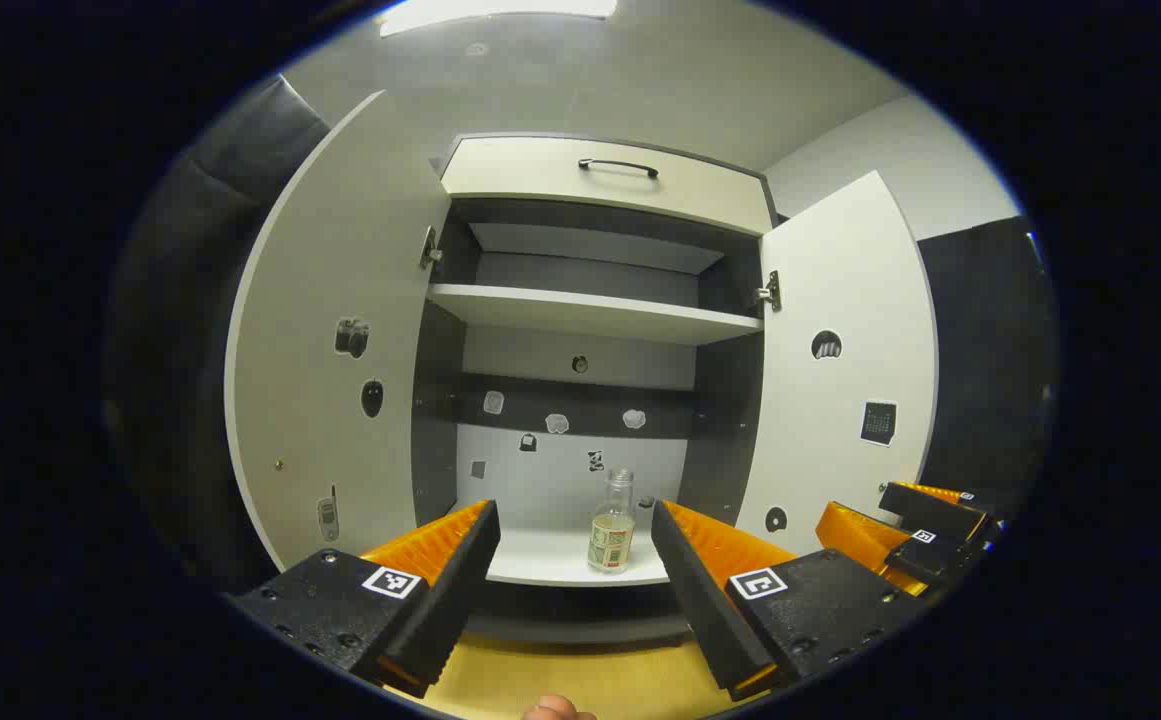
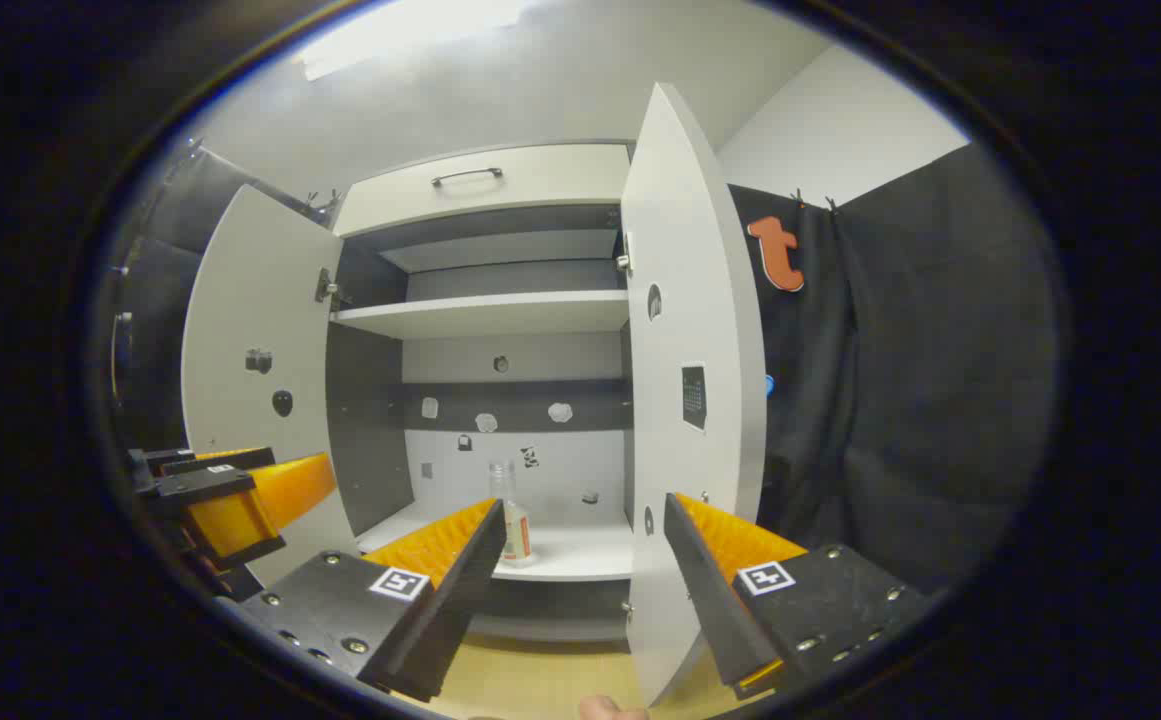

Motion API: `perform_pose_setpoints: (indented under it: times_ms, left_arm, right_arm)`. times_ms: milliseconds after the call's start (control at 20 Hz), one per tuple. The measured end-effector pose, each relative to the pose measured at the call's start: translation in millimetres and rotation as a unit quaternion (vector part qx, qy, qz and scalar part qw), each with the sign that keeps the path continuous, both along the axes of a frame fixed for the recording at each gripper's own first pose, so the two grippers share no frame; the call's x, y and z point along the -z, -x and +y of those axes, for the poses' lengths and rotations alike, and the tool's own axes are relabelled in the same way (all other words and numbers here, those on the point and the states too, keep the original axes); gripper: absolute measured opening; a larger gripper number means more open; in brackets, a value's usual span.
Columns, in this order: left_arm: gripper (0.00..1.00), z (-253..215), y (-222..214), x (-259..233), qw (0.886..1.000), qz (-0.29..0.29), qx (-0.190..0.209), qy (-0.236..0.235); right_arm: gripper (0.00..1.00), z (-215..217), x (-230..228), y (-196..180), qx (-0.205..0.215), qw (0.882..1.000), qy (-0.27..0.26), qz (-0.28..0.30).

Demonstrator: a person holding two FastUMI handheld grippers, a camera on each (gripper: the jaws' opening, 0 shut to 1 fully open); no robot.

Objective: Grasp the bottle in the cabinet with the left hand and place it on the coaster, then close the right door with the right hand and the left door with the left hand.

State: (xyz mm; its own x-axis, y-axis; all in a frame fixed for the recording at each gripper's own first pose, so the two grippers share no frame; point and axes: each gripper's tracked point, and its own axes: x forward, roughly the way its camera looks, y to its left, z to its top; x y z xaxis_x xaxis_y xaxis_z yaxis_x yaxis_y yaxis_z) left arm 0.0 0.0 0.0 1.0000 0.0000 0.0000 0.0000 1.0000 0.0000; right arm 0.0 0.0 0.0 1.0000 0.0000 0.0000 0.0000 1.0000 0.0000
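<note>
Bottle (image 1: 613, 525), clear glass, labelled, upright on cabinet's (image 1: 600, 170) smooth white shelf; both tongs spread, empty

We see the bottle (image 1: 613, 524) standing upright on the cabinet's (image 1: 600, 170) lower shelf (image 1: 550, 562), near the shelf's front edge and roughly midway between the two side walls. It is clear glass with a narrow neck, a pale label wrapped around its lower body, and we cannot tell whether it carries a cap. In the right gripper view the bottle (image 2: 510, 515) shows partly hidden, still on that same shelf. Both doors stand swung wide open: the left door (image 1: 325, 360) hinged at the cabinet's left side, the right door (image 1: 835, 370) hinged at its right, each pale with small stickers on its inner face.
</note>
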Motion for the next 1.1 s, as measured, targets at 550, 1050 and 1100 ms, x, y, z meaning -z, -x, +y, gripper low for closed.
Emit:
perform_pose_setpoints:
  times_ms: [550, 1050, 1100]
  left_arm:
    - [0.96, -6, -5, 2, 1.000, -0.001, 0.001, -0.004]
    - [0.96, -11, -25, 8, 1.000, -0.003, 0.016, -0.009]
    - [0.96, -13, -31, 12, 1.000, 0.001, 0.021, -0.008]
  right_arm:
    - [0.94, -13, -10, -2, 0.012, 1.000, 0.003, -0.017]
    - [0.96, -23, -14, 5, 0.025, 0.999, 0.004, -0.021]
    - [0.94, -26, -14, 8, 0.027, 0.999, 0.003, -0.021]
